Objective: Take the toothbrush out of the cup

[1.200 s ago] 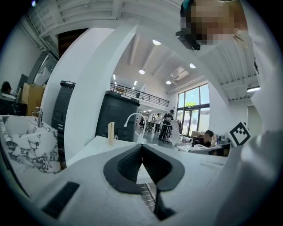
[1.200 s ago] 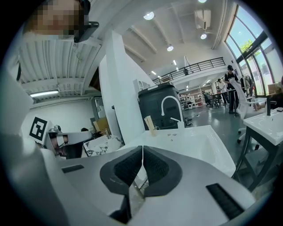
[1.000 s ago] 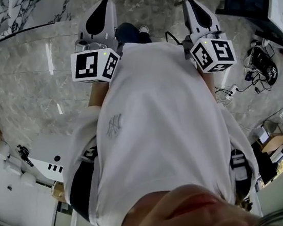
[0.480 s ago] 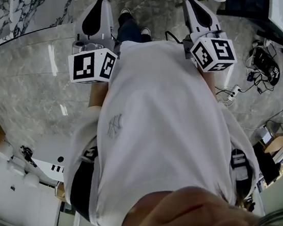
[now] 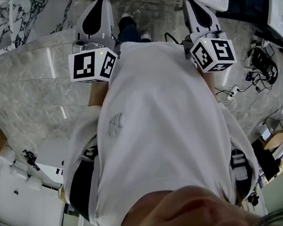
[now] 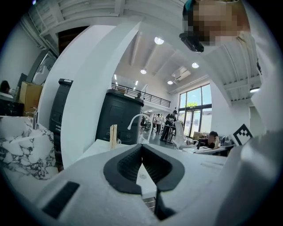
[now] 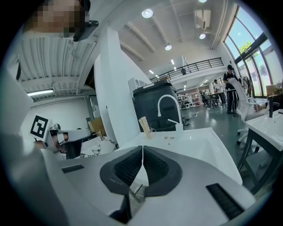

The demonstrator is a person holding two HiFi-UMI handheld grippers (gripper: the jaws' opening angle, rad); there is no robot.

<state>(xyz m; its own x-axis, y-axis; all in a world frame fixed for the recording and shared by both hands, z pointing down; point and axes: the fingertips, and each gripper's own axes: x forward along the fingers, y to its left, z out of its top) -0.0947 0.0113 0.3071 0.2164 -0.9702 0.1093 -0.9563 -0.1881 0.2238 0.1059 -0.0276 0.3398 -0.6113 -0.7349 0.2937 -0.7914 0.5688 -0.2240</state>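
Advanced towards white ceramic basin (image 7: 208, 145): left gripper (image 6: 141, 145), right gripper (image 7: 142, 148), jaws together, nothing held; pale wooden toothbrush (image 7: 144, 124) in clear cup (image 7: 150, 130) well ahead, untouched; approach only.

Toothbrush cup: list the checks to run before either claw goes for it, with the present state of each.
1. Left claw free: ok, shut on nothing.
2. Right claw free: ok, shut on nothing.
3. A claw opened for the grasp: not ok, both are shut.
4. Toothbrush in sight: ok, standing in the cup at the back edge of the sink, beside the faucet.
5. Claw close to the toothbrush: not ok, both are far short of it.
6. Number of brushes in the cup: cannot tell, too small.
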